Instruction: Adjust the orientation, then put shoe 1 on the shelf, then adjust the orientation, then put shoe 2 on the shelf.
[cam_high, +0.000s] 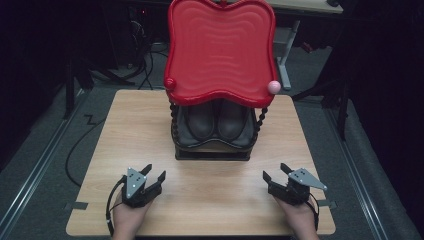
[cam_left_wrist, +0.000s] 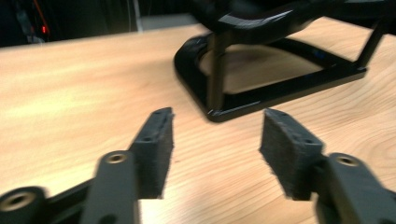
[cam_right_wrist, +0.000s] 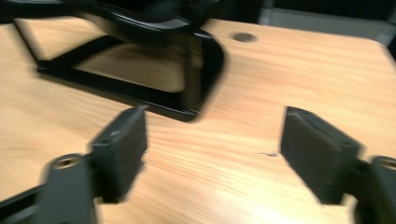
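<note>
A black stand (cam_high: 212, 150) sits mid-desk (cam_high: 100, 150), holding a pair of dark shoes (cam_high: 217, 122) under a red tray (cam_high: 220, 50). The left gripper (cam_high: 154, 176) and right gripper (cam_high: 275, 172) rest near the desk's front edge, well apart from the stand, each with jaws released and nothing between them.

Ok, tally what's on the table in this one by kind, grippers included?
Red tray on top of the stand: 1
Black stand: 1
Dark shoes on the stand's lower shelf: 2
Open grippers, left and right: 2
Total: 6
</note>
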